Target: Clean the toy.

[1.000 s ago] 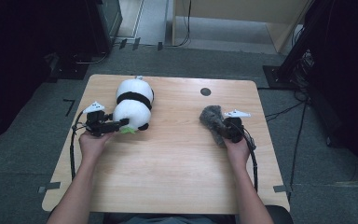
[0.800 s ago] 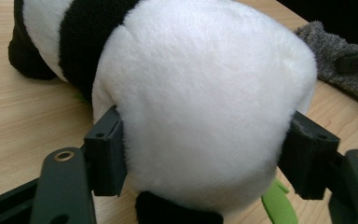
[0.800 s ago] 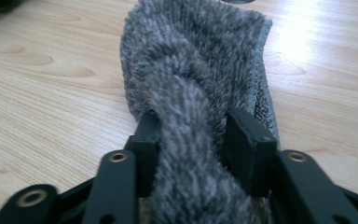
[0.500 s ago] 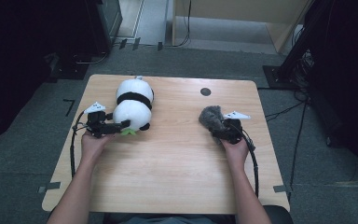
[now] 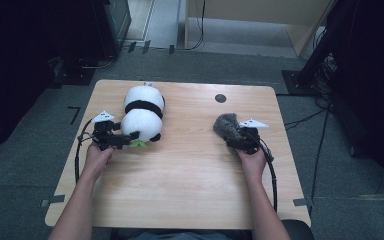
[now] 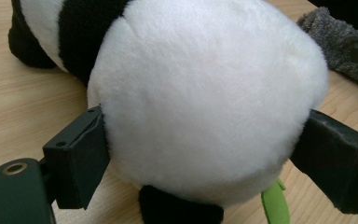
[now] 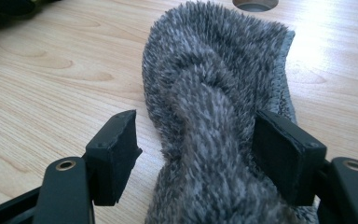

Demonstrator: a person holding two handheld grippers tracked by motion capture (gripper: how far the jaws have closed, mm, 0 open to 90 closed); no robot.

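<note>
Both hands sit low on the table [image 5: 180, 200], w/ a soft toy each. Left gripper [image 5: 130, 140] is at the near end of the plush panda [image 5: 142, 117], which lies on the left half of the table, long axis running away from the person. In the left gripper view the panda's round white body [image 6: 205, 102] bulges between the two black jaws; they've just been opening, and now stand spread, the pads at most brushing the fur on each side, not squeezing it. A green tag [image 6: 275, 205] pokes out underneath.

Right gripper [image 5: 237, 140] is at the grey furry sock [image 5: 227, 127], on the right half of the table, near the small dark hole [image 5: 220, 98]. In the right gripper view the sock [image 7: 214, 116] lies between the jaws; these have been opening too: left pad clearly off it w/ wood showing between, right pad just beside or touching the fur, no pinch.

My read: this is the let-go step, both items set down & released. Next move prob. calls for backing each gripper straight off toward the person, jaws kept wide so fur doesn't snag and drag the toys along.
</note>
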